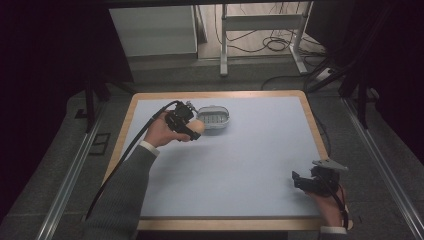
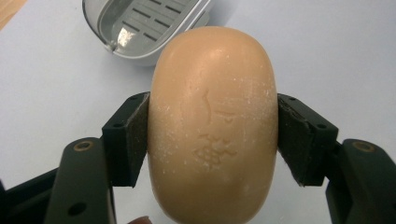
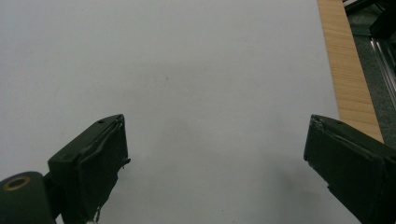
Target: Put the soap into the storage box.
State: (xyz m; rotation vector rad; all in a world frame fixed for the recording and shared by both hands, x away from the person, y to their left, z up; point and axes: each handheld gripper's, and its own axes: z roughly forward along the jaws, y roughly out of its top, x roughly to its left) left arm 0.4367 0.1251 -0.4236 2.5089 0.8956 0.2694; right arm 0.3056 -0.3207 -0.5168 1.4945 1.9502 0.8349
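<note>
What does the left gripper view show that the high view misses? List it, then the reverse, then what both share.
Left gripper view alone: characters stamped in the soap, white flecks on its surface, and the pads pressing its two sides.

High view alone: the right gripper, jaws apart, near the table's right front corner, plus the person's sleeve and the floor beyond.

Both: the left gripper shut on the soap, just short of the empty slotted grey dish.

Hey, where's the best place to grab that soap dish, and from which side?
Grip the soap dish across its short width, coming from above, one jaw outside each long wall. It sits upright and open; the soap, held by the left gripper, hangs at its near-left end, so probably favour the far-right end.
</note>
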